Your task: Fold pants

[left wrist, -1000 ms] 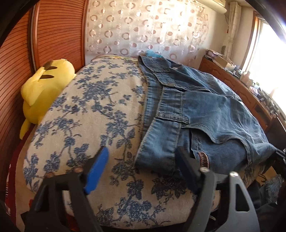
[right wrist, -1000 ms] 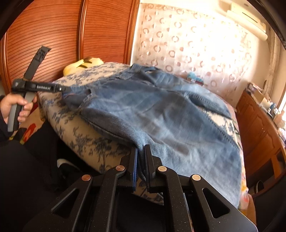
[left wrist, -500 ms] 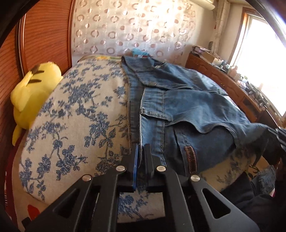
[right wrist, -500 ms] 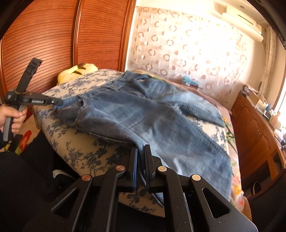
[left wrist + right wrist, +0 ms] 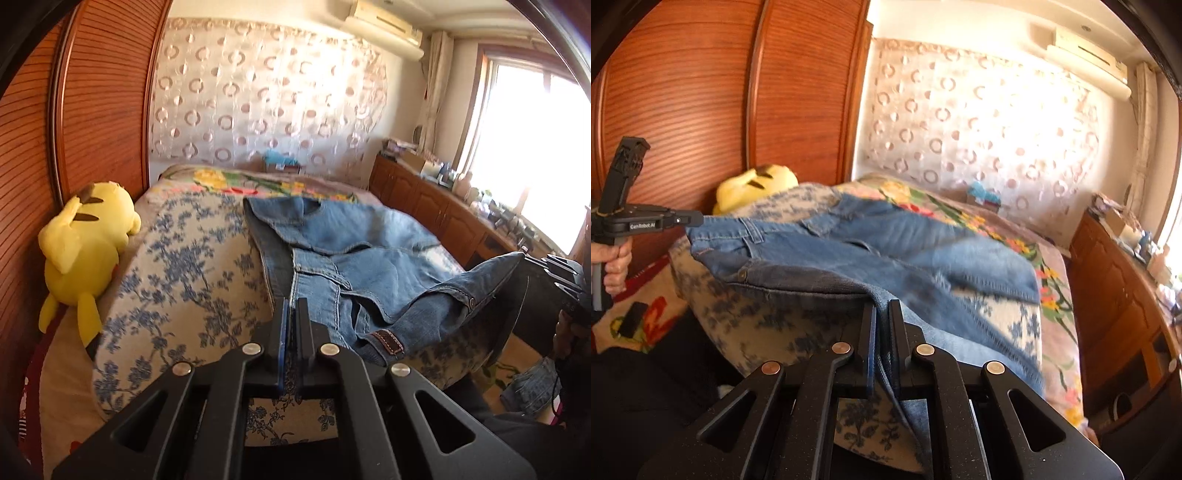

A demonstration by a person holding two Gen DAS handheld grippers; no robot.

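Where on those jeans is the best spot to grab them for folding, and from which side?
At the waistband, one corner per tool, coming in from the near edge of the bed. The jeans lie waist toward the person, legs stretching away, so the stiff band is the closest part. The left tool and right tool are each shut on that band, holding it raised off the floral cushion.

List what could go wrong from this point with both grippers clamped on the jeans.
1. The left gripper pinches only the thin waistband edge of the jeans; it may slip out as the denim is raised.
2. The right gripper holds bunched denim, so the fold may come out uneven.
3. The legs lie rumpled on the bed; lifting could drag them crooked.
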